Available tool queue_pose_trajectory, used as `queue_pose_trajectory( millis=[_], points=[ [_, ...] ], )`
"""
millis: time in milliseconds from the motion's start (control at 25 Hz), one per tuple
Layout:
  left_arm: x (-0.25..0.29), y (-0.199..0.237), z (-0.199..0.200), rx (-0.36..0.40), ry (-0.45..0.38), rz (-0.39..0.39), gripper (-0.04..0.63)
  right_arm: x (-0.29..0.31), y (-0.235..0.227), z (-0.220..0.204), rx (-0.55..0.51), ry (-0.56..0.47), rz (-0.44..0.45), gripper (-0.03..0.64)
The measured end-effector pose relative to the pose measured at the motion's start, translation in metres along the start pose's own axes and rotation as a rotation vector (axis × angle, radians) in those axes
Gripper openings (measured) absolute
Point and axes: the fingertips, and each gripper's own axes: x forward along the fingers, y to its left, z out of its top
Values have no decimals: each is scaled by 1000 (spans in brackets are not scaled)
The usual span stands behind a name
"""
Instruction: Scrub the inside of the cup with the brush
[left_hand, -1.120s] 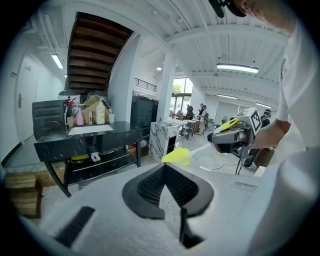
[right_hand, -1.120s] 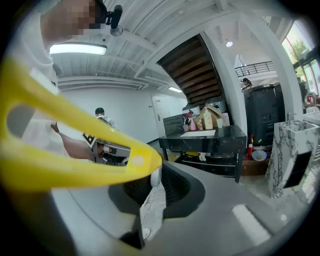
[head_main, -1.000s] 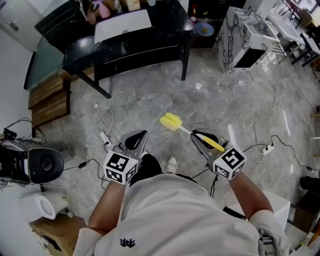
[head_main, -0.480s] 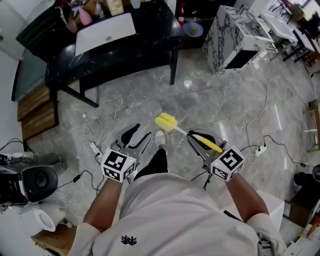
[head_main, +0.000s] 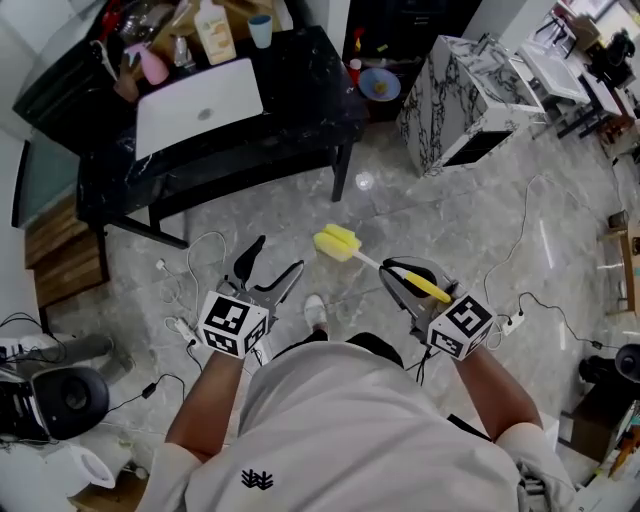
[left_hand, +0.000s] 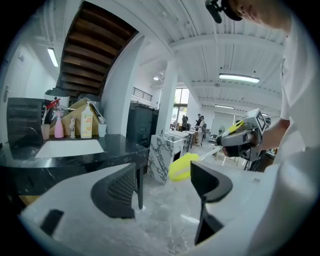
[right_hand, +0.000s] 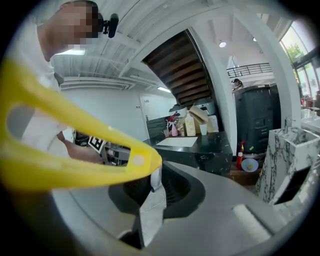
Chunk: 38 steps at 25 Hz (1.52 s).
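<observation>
While the right gripper (head_main: 410, 281) clamps the light brush (head_main: 340, 244) by its stiff yellow handle, the left gripper (head_main: 275, 259), empty, has just been opening its jaws. The cup (head_main: 260, 30) stands at the table's (head_main: 300, 110) far edge: probably slick; grip its wall.

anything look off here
Loose cables trail across the floor beside the person's shoe, a possible trip hazard. The right gripper holds the yellow brush, yet the blue cup stands away on the black table.

Left tool (head_main: 278, 257), jaws just opening, empty; right tool (head_main: 396, 273) apparently clamps the brush (head_main: 338, 243).
</observation>
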Motion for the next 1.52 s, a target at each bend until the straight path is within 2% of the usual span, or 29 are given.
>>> queue_pose_trajectory(
  millis=[240, 480, 720, 1000, 1280, 1520],
  points=[
    [35, 41, 29, 7, -11, 29, 337, 37, -39, 28, -3, 2, 8, 52],
    [75, 83, 46, -5, -17, 98, 337, 70, -85, 49, -23, 1, 53, 52],
    [129, 132, 70, -12, -11, 187, 337, 109, -153, 75, -32, -3, 136, 52],
    [210, 191, 112, -44, -9, 301, 341, 145, -248, 124, -59, 4, 235, 52],
    [278, 246, 140, -33, 4, 401, 357, 169, -325, 137, -63, 24, 314, 52],
    [315, 292, 159, -23, 28, 448, 364, 186, -360, 143, -33, 16, 333, 52]
  ],
)
